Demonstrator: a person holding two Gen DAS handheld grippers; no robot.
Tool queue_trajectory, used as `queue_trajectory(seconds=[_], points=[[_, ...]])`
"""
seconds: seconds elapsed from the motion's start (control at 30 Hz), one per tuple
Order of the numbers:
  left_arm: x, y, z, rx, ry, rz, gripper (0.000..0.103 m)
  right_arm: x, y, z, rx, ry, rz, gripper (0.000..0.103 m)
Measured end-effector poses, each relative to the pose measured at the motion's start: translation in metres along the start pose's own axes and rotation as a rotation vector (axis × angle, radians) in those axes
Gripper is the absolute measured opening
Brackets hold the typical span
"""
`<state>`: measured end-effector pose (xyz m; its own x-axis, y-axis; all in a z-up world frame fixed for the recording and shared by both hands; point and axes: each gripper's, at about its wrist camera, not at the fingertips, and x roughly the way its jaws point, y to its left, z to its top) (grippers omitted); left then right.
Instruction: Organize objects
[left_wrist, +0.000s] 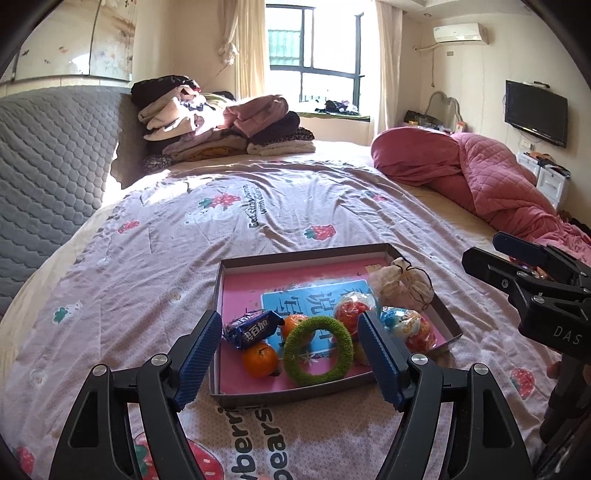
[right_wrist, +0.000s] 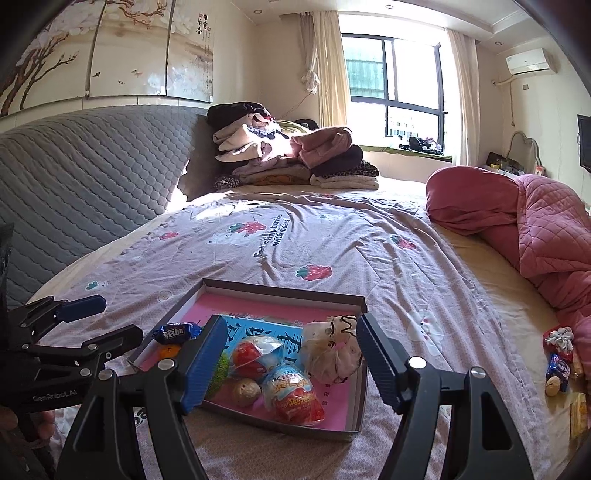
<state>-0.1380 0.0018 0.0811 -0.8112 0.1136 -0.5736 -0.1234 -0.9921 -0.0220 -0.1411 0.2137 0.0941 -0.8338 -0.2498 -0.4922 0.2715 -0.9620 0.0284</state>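
left gripper (left_wrist: 286, 341): jaws spread, empty | right gripper (right_wrist: 291, 349): jaws spread, empty

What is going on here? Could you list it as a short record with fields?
Setting: bed with strawberry-print cover
Container: shallow cardboard tray with pink lining
Inside tray: fuzzy green ring, two oranges, blue snack packet, wrapped toy eggs, cream cloth pouch
Outside tray: loose snacks by the pink quilt
Left gripper: open, empty
Right gripper: open, empty
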Motion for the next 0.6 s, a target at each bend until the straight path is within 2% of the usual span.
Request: queue_trajectory(seconds=[0.27,0.6], points=[[-0.025,-0.003,-0.002,-0.023,-0.029,-0.018,0.077,-0.025,0.004,0.000,-0.007,-0.036,-0.009,0.072],[-0.043,-0.002,-0.011,-0.046,-0.029,0.011,0.077,-0.042,0.016,-0.007,-0.010,-0.038,0.002,0.072]])
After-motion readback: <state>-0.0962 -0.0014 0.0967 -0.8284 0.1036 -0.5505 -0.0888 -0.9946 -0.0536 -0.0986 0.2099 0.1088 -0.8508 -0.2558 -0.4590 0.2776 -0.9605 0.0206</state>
